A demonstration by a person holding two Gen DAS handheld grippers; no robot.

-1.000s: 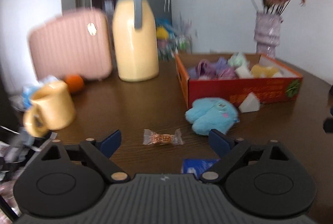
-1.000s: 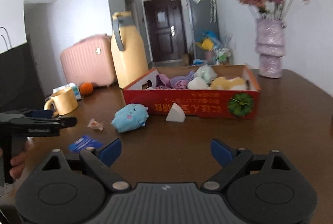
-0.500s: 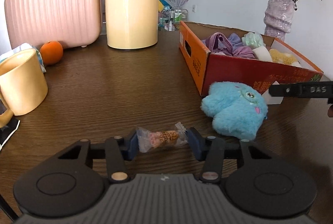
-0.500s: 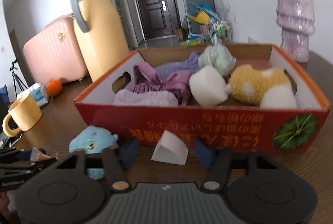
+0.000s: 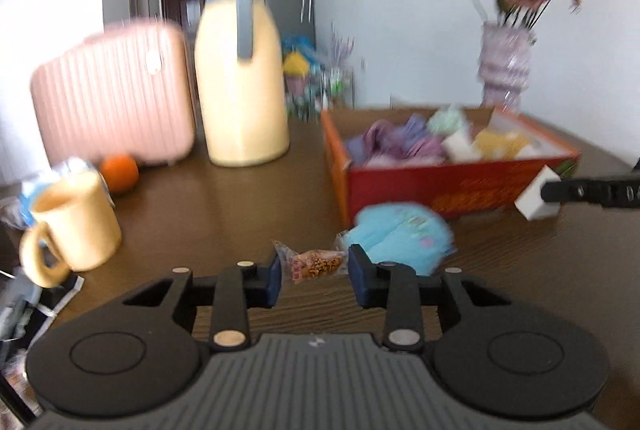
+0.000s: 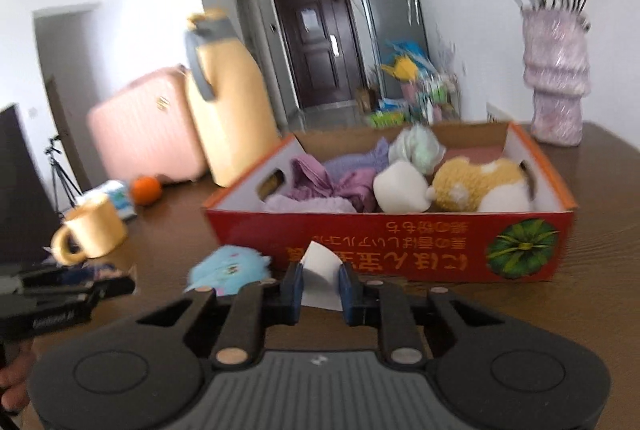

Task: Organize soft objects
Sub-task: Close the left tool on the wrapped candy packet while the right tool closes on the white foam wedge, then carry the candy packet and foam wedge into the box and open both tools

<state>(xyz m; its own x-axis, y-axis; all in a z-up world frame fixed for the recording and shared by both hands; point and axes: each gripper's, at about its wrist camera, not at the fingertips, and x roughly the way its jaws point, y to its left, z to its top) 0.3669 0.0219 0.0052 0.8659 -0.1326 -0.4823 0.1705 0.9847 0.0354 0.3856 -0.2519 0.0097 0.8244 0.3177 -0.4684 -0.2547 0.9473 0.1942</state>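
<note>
My left gripper (image 5: 314, 278) had just been closing its jaws and gripped a wrapped candy (image 5: 312, 264) over the tabletop (image 5: 224, 206). My right gripper (image 6: 320, 288) had just been closing too, pinching a white foam wedge (image 6: 320, 270) before the red box (image 6: 400, 246).

Dark wood-grain tabletop (image 5: 224, 214) with a slight sheen, fuzzy blue plush toy (image 5: 400, 234), crinkly clear plastic candy wrapper (image 5: 312, 264), printed red cardboard box (image 6: 400, 250), matt black plastic fingers (image 6: 296, 290).
</note>
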